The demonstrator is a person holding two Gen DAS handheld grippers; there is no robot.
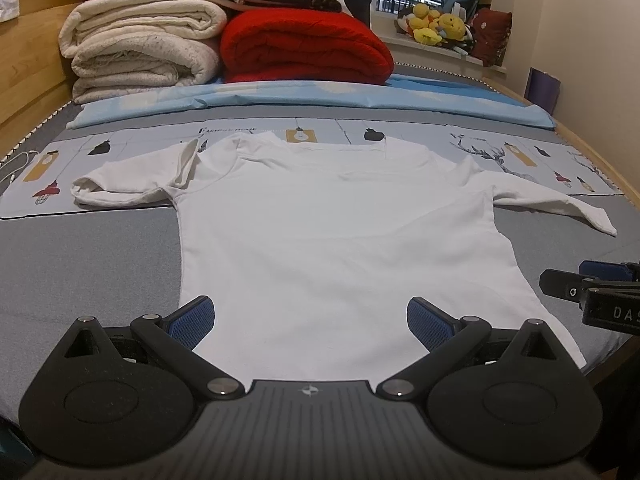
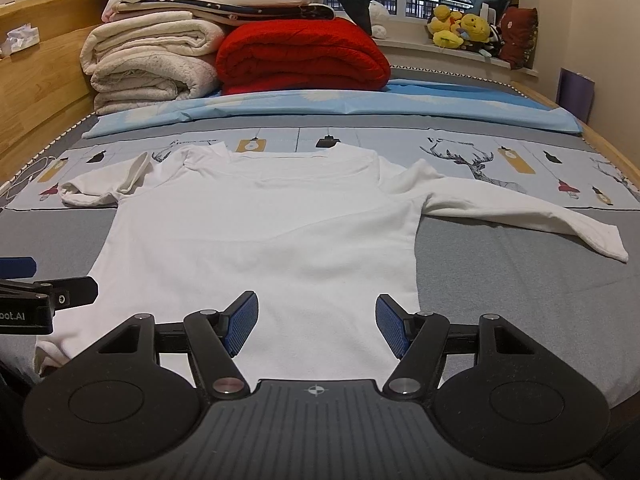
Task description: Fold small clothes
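A small white long-sleeved shirt lies flat on the grey bed, collar away from me and hem toward me; it also shows in the right wrist view. Its left sleeve is bunched and folded back, its right sleeve stretches out to the right. My left gripper is open and empty above the hem, blue pads wide apart. My right gripper is open and empty above the hem's right part. Each gripper shows at the edge of the other's view: the right gripper and the left gripper.
Folded cream blankets and a red blanket are stacked at the far end of the bed. A light blue sheet and a printed cloth lie beyond the shirt. Wooden bed sides run left and right. Plush toys sit on the windowsill.
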